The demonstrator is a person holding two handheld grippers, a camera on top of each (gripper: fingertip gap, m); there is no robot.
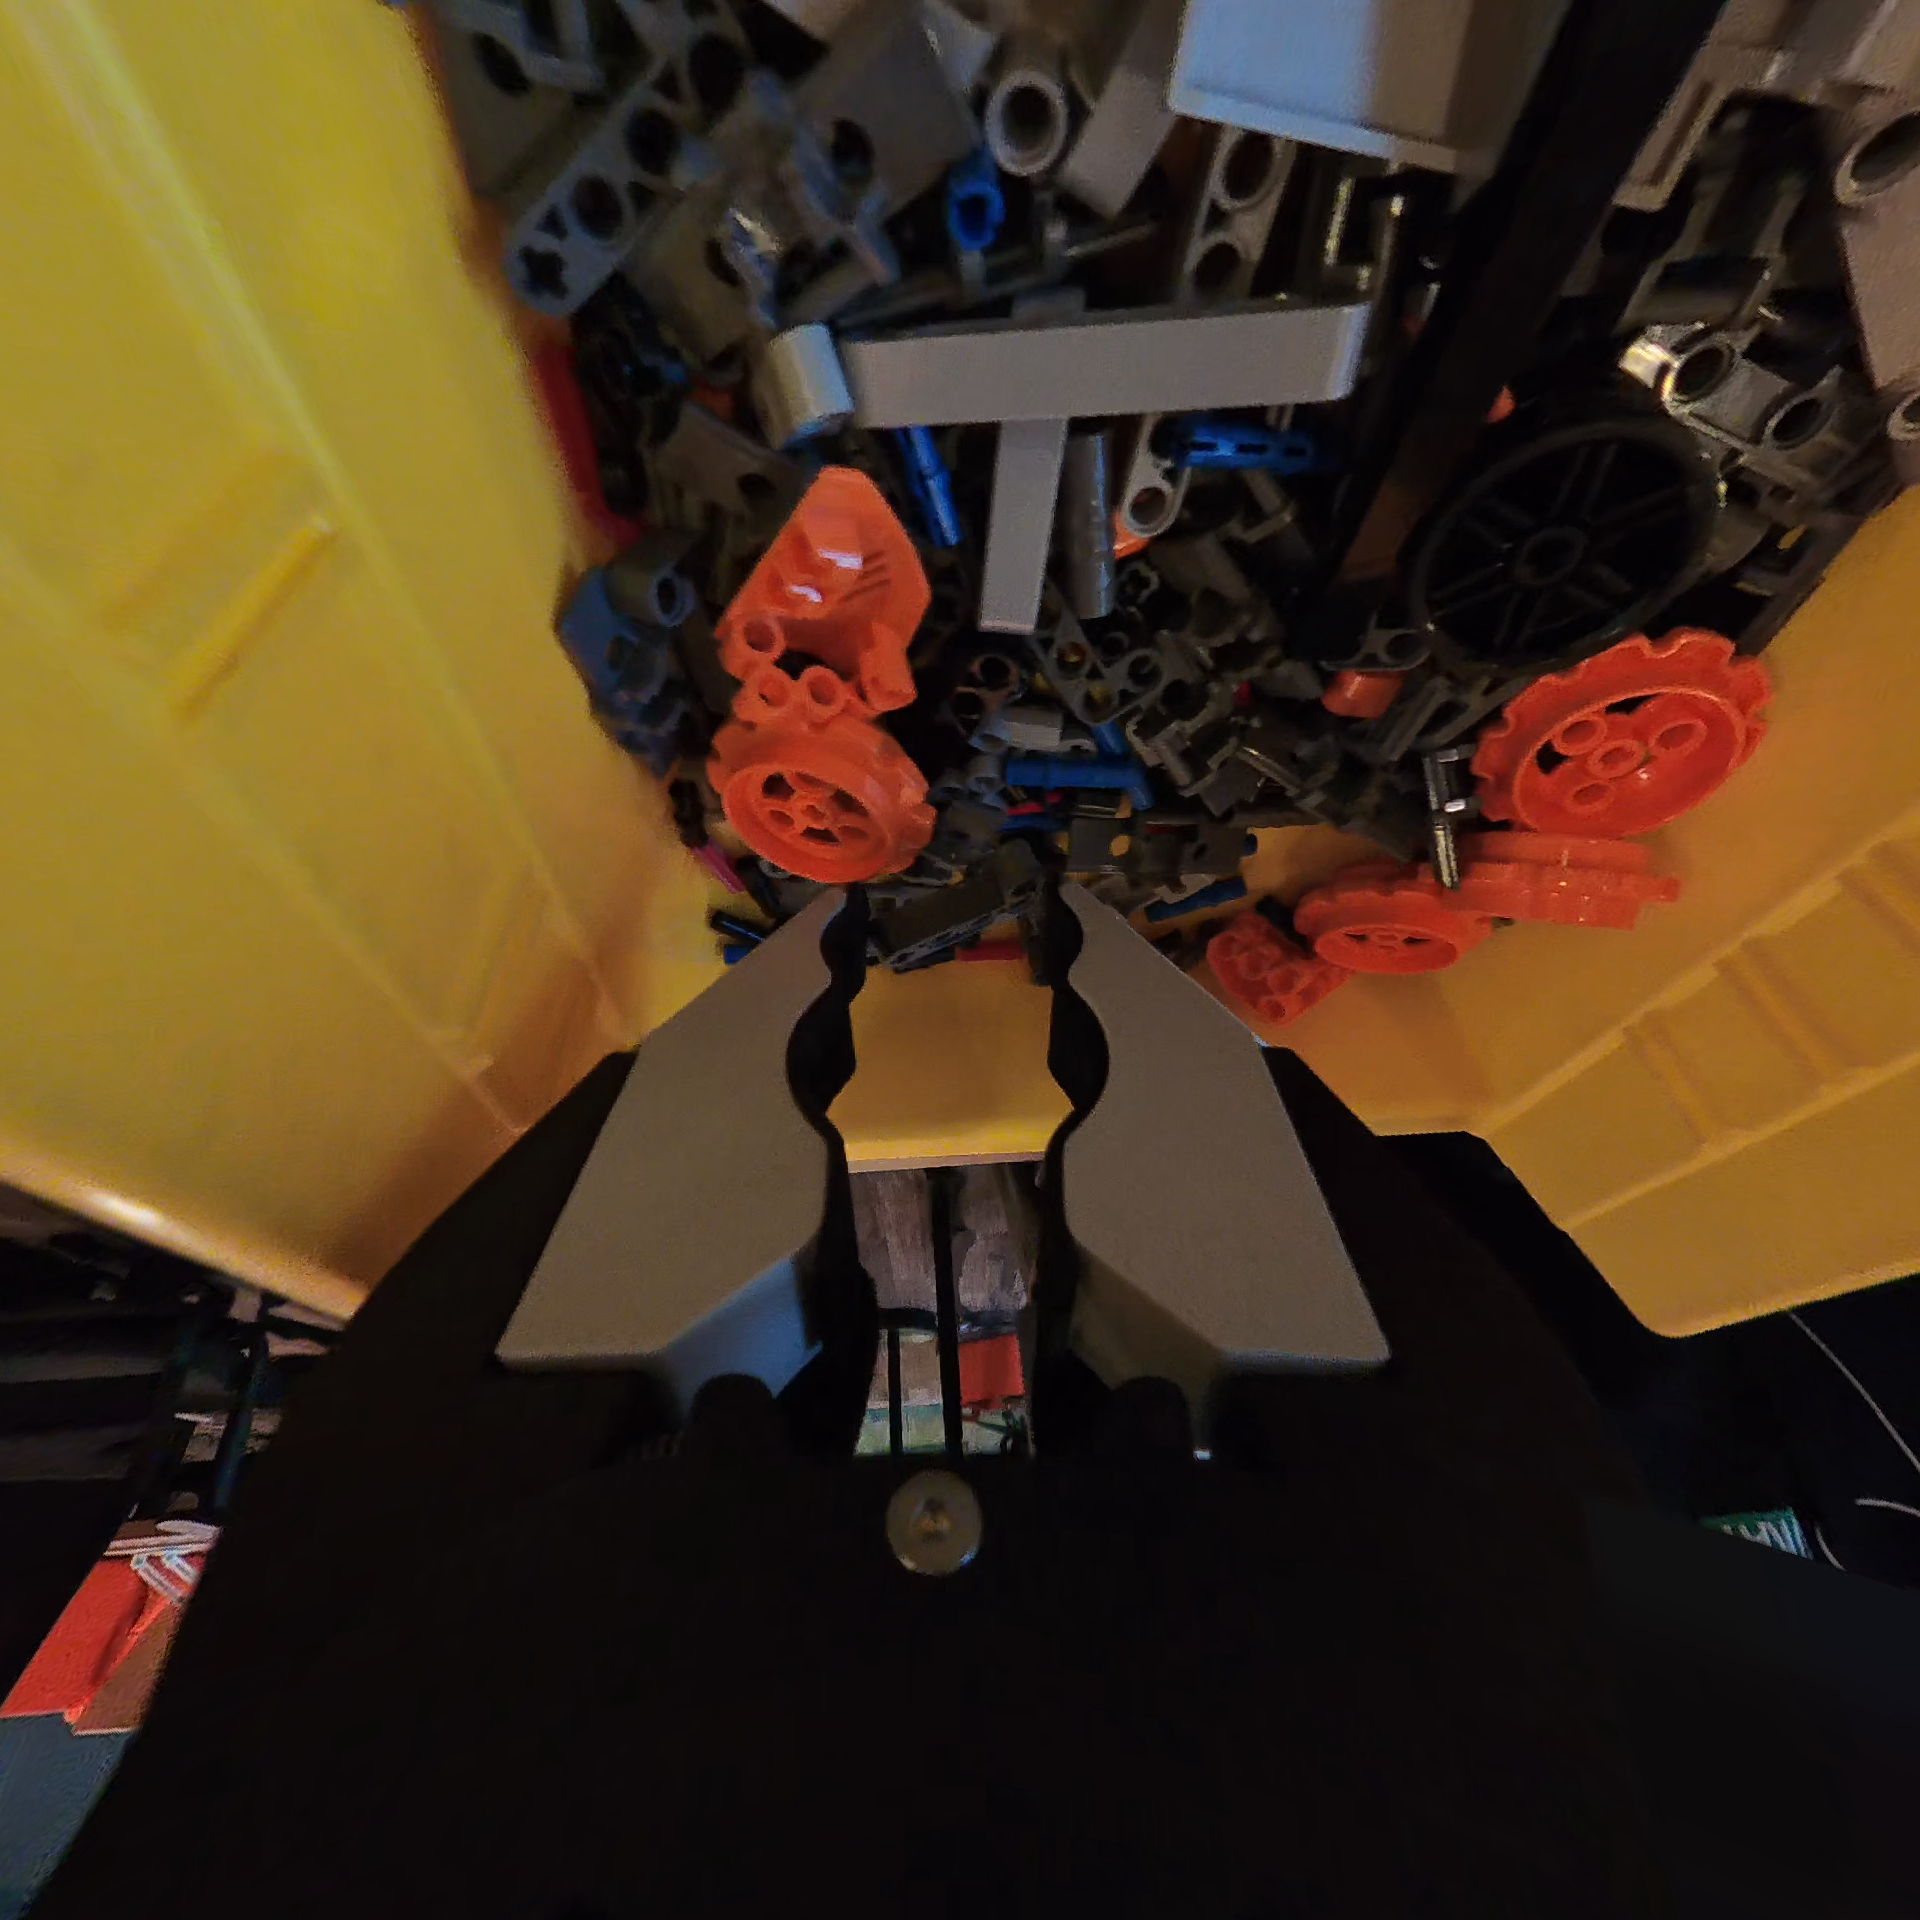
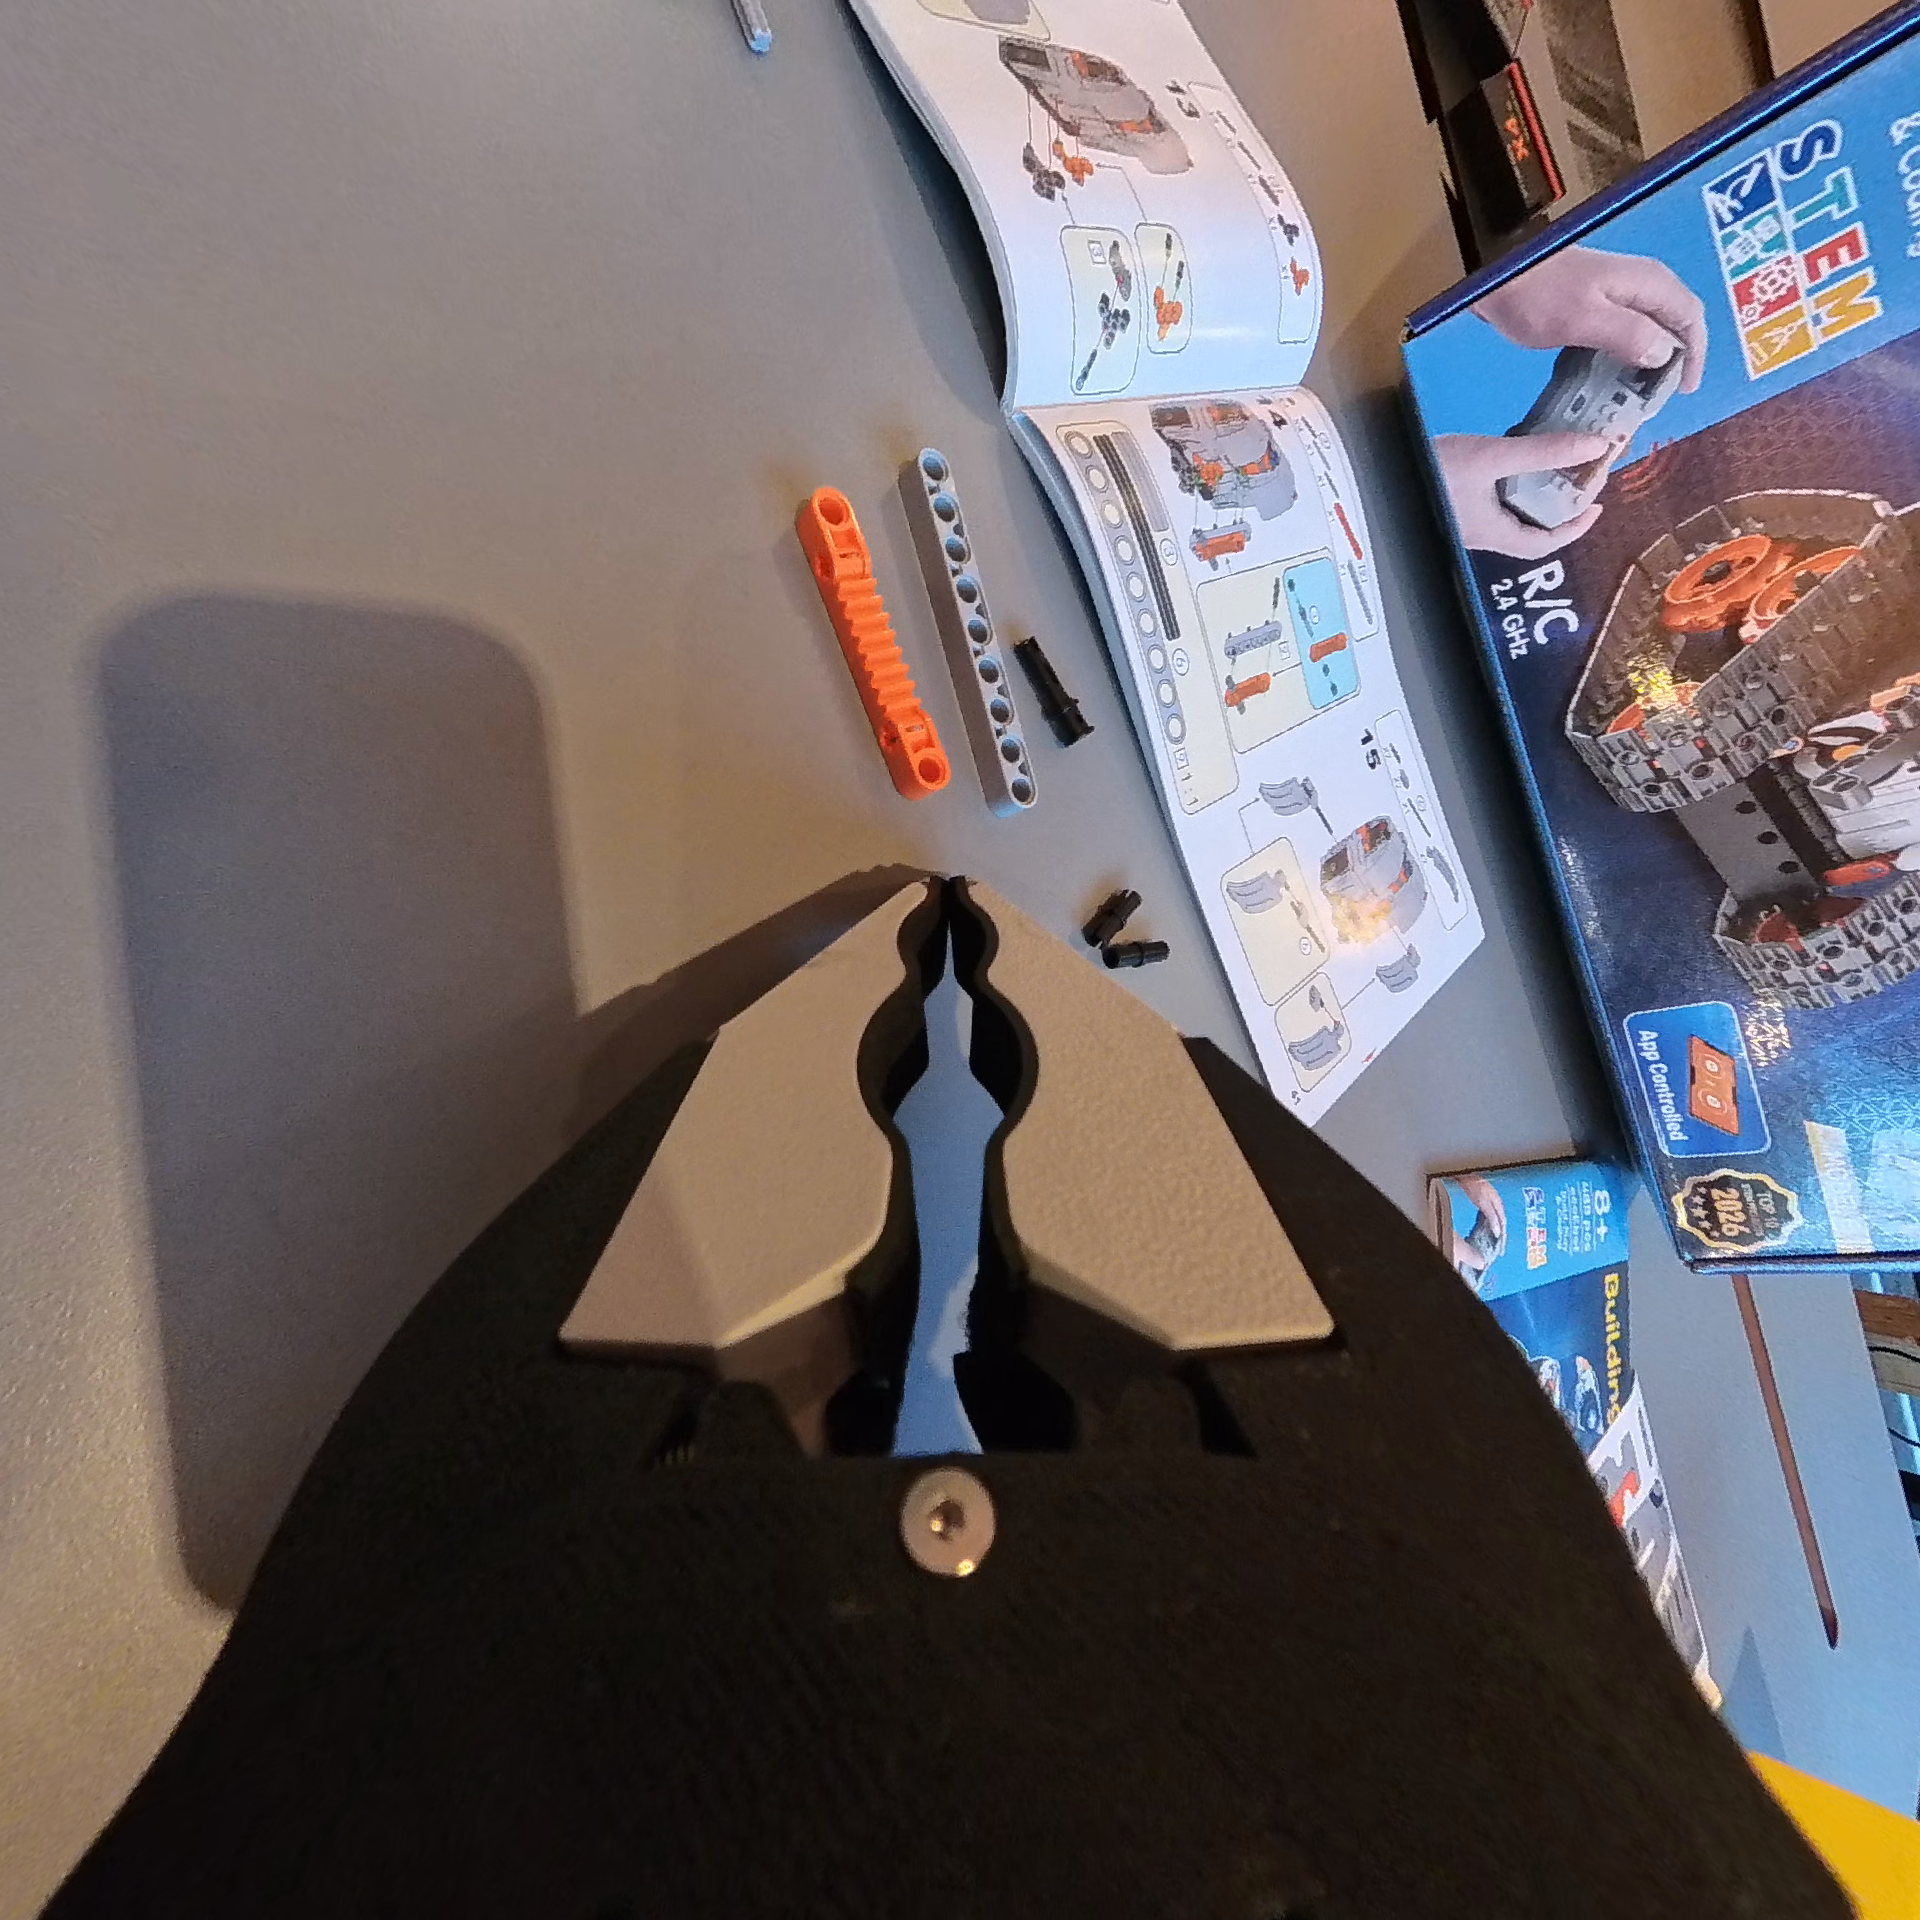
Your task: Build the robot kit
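My left gripper (image 1: 948, 902) is open over a yellow bin (image 1: 260, 623) full of grey, black, blue and orange building parts. Its fingertips reach into the pile at a dark grey piece (image 1: 951, 914) lying between them; I cannot tell whether they touch it. An orange wheel (image 1: 816, 795) lies just left of the tips. My right gripper (image 2: 948, 885) is shut and empty above a grey table (image 2: 416, 364). Ahead of it lie an orange toothed bar (image 2: 871, 644), a grey holed beam (image 2: 968, 629), a black pin (image 2: 1051, 691) and two small black pins (image 2: 1120, 930).
An open instruction booklet (image 2: 1226, 582) lies right of the loose parts. A blue product box (image 2: 1714, 675) and a smaller blue booklet (image 2: 1538, 1278) sit at the right. In the bin lie orange sprockets (image 1: 1616, 743), a black wheel (image 1: 1558, 551) and a grey beam (image 1: 1101, 369). My hands' fingertips stand some 45 cm from each other.
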